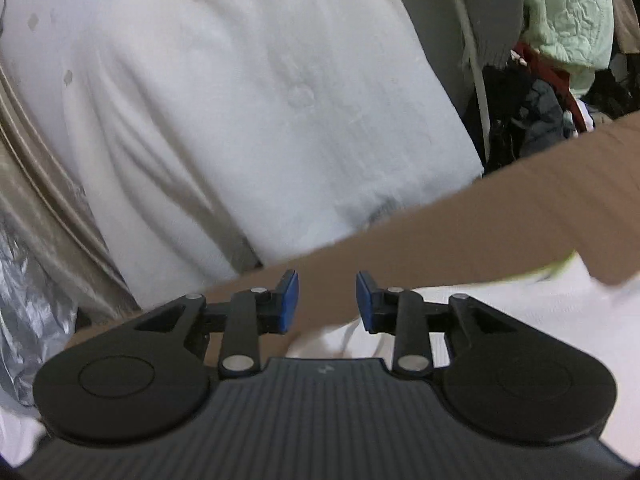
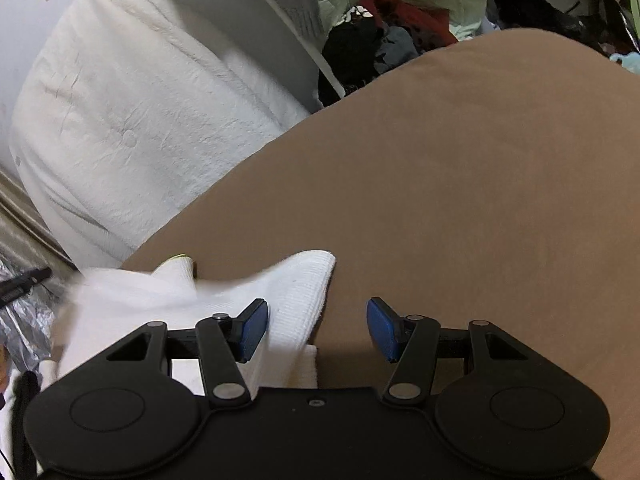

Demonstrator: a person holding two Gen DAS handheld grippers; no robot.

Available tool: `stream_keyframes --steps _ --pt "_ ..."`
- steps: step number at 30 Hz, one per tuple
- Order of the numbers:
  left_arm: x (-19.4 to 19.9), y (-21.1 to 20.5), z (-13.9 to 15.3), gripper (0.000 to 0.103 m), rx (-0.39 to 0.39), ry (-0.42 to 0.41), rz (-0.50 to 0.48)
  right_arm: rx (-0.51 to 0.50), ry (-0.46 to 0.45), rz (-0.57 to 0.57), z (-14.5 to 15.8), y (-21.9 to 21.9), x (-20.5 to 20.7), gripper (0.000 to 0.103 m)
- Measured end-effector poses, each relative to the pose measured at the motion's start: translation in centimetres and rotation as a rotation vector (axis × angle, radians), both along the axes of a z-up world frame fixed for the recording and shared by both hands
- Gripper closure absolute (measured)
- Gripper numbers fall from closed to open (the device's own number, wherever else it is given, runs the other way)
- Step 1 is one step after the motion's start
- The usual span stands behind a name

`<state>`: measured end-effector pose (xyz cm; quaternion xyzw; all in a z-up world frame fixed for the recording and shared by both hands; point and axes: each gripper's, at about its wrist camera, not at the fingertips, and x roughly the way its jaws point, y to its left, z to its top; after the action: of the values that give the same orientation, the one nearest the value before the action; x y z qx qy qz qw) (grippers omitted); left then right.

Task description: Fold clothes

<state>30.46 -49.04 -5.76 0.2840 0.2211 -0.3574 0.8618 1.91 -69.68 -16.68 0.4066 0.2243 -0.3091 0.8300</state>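
**Q:** What lies in front of your left tongs?

**A:** Far left, crinkled silver plastic (image 1: pixel 24 320), then a big white cushion (image 1: pixel 248 112) leaning beyond the brown surface (image 1: pixel 460 240). My left gripper (image 1: pixel 327 304) hangs released, its 2 blue pads (image 1: pixel 289 300) apart with nothing between them. Under it and off to the right lies the white garment (image 1: pixel 500 304), blurred at its far edge. Top right, a pile of clothes (image 1: pixel 560 20): pale green quilting over red and dark pieces.

**Q:** And the right tongs?

**A:** The same white garment (image 2: pixel 192 300) sits at lower left on the brown surface (image 2: pixel 460 200), a ribbed sleeve (image 2: pixel 308 292) reaching toward the middle with a trace of yellow-green trim. My right gripper (image 2: pixel 317 330) is released too; its left pad (image 2: pixel 254 328) lies over the sleeve, the other over bare brown. The cushion (image 2: pixel 132 120) stands behind, clothes heaped top right.
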Motion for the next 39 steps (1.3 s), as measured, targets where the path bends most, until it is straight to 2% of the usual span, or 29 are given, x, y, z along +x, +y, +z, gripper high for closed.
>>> stream_keyframes --steps 1,2,3,4,6,10,12,14,15,19,23,25,28,29,30,31,32,33,35,36,39 --pt "-0.1 1.1 -0.2 0.05 -0.024 0.026 -0.003 0.0 0.002 -0.003 0.0 0.0 -0.1 0.042" --pt "-0.1 2.1 -0.3 0.042 -0.043 0.05 0.007 0.004 0.004 -0.009 0.0 0.0 -0.2 0.042" --pt "0.3 3.0 -0.7 0.028 -0.059 0.085 0.038 0.008 0.007 -0.015 0.0 0.0 -0.3 0.042" --pt "0.6 3.6 -1.1 0.024 -0.071 0.127 0.069 0.023 0.011 -0.018 -0.1 -0.1 -0.3 0.042" --pt "1.2 4.2 -2.4 0.024 -0.048 0.184 0.087 0.057 0.019 -0.025 -0.3 -0.1 -0.2 0.042" --pt "2.4 4.4 -5.3 0.024 0.042 0.119 0.138 0.116 -0.017 -0.027 -1.0 -0.4 -0.7 0.037" --pt "3.3 5.0 -6.6 0.024 0.05 0.137 0.165 0.137 -0.044 -0.03 -1.6 -0.6 -0.9 0.035" --pt "3.9 6.7 -7.4 0.027 0.04 0.239 0.166 0.153 -0.075 -0.031 -2.0 -0.7 -0.9 0.035" --pt "3.8 7.7 -7.7 0.034 0.022 0.273 0.162 0.157 -0.092 -0.03 -2.2 -0.7 -0.9 0.034" --pt "2.0 12.3 -8.4 0.036 -0.082 0.328 0.153 0.139 -0.097 0.005 -2.2 -0.5 -0.1 0.034" --pt "2.1 16.9 -8.8 0.036 -0.171 0.374 0.189 0.119 -0.076 0.064 -1.9 0.2 0.9 0.034" --pt "2.2 18.4 -9.4 0.036 -0.179 0.392 0.178 0.107 -0.061 0.08 -1.7 0.5 1.1 0.034" --pt "1.9 18.7 -10.8 0.036 -0.129 0.371 0.132 0.111 -0.065 0.082 -1.7 0.5 0.7 0.034" --pt "1.6 18.6 -11.1 0.038 -0.127 0.358 0.122 0.109 -0.066 0.084 -1.8 0.5 0.7 0.034" --pt "1.3 18.5 -11.4 0.055 -0.124 0.344 0.112 0.106 -0.066 0.087 -1.8 0.5 0.6 0.034" --pt "0.9 18.3 -11.4 0.091 -0.123 0.338 0.105 0.099 -0.067 0.092 -1.9 0.6 0.6 0.034" --pt "0.4 18.3 -11.2 0.096 -0.124 0.321 0.109 0.091 -0.068 0.096 -1.9 0.6 0.6 0.034" --pt "-0.3 18.3 -10.8 0.096 -0.126 0.291 0.117 0.082 -0.074 0.102 -1.8 0.7 0.5 0.036" --pt "-1.1 19.0 -9.6 0.096 -0.155 0.244 0.15 0.037 -0.082 0.144 -1.5 1.1 0.7 0.093" --pt "-1.3 19.9 -9.0 0.096 -0.198 0.23 0.177 0.007 -0.077 0.173 -1.2 1.4 0.9 0.092" --pt "-1.4 24.1 -7.7 0.097 -0.377 0.277 0.266 -0.206 -0.052 0.221 2.2 3.9 1.3 0.092"
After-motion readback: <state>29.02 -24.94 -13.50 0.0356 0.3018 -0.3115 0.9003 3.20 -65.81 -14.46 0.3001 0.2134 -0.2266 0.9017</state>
